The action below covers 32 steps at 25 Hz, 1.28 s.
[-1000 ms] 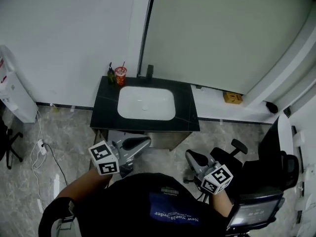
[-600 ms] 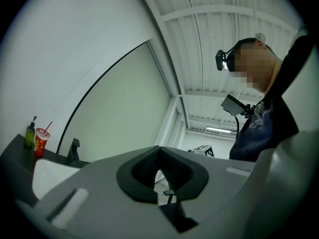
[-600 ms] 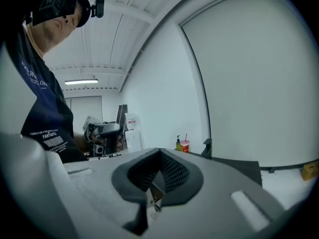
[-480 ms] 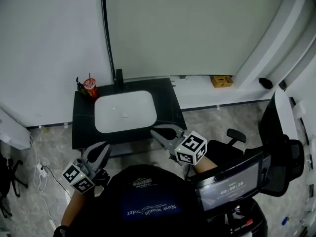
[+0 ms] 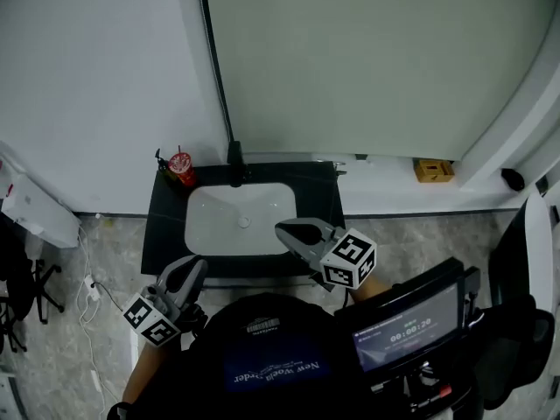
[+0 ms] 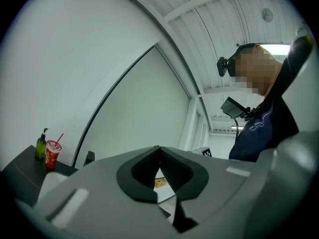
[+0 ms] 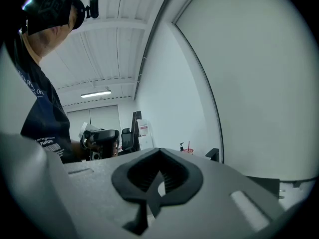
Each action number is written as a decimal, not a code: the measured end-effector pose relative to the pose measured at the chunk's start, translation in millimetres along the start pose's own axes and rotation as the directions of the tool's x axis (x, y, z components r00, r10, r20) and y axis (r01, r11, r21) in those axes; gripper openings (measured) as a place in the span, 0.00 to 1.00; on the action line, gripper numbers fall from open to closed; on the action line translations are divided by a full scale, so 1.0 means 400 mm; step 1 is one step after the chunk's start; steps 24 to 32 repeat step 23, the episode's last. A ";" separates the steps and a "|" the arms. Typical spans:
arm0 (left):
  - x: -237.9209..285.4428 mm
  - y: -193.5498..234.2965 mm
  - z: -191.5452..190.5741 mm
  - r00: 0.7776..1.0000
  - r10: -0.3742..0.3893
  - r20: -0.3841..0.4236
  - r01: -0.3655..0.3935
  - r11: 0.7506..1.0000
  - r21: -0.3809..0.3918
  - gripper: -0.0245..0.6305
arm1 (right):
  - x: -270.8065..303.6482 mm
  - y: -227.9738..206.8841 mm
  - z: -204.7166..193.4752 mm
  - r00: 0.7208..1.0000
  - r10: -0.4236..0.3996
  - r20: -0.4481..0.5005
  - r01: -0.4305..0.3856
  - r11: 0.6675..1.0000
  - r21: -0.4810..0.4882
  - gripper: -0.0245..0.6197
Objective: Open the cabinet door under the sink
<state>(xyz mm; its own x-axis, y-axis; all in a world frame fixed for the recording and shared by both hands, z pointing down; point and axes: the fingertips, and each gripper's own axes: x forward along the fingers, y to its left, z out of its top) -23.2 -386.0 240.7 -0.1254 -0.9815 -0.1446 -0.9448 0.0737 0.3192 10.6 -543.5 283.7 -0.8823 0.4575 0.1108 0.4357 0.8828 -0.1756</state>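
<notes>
The black sink counter (image 5: 159, 234) with its white basin (image 5: 241, 220) stands against the wall. In the head view the counter top and my body hide the cabinet door beneath it. My right gripper (image 5: 284, 230) hangs over the counter's front right part, shut with nothing in it; its jaws (image 7: 159, 151) meet at the tip. My left gripper (image 5: 191, 271) is at the counter's front left corner, lower down. Its jaws (image 6: 159, 151) are also shut and hold nothing. Neither gripper touches the cabinet.
A red cup (image 5: 181, 166), a soap bottle (image 5: 163, 158) and a black faucet (image 5: 234, 156) stand at the counter's back. A white dispenser (image 5: 35, 208) and a power strip (image 5: 90, 283) are at the left. A yellow box (image 5: 434, 170) lies on the ledge, with office chairs at both sides.
My right gripper has swung from the lower right, by the chair, up over the counter's front. My left gripper has drawn back from the cabinet front to the lower left. The view has shifted.
</notes>
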 end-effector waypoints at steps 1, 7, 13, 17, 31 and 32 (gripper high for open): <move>0.002 0.009 0.006 1.000 -0.006 0.000 0.006 1.000 0.004 0.04 | 0.007 -0.007 0.000 1.000 -0.006 0.002 0.006 1.000 0.002 0.04; -0.012 0.079 0.030 0.999 -0.040 -0.019 0.040 0.999 0.000 0.04 | 0.053 -0.019 -0.009 0.997 -0.070 -0.011 0.070 0.998 0.003 0.04; 0.002 0.126 0.046 0.997 -0.082 -0.014 0.082 0.996 -0.021 0.04 | 0.079 -0.031 0.007 0.994 -0.110 -0.009 0.110 0.994 -0.014 0.04; 0.014 0.140 0.051 0.995 -0.097 -0.018 0.097 0.995 -0.023 0.04 | 0.083 -0.038 0.005 0.993 -0.119 -0.020 0.118 0.993 -0.015 0.04; 0.027 0.163 0.056 0.995 -0.099 -0.018 0.099 0.995 -0.029 0.04 | 0.092 -0.058 0.007 0.992 -0.122 -0.023 0.121 0.992 -0.022 0.04; 0.027 0.163 0.056 0.995 -0.099 -0.018 0.099 0.995 -0.029 0.04 | 0.092 -0.058 0.007 0.992 -0.122 -0.023 0.121 0.992 -0.022 0.04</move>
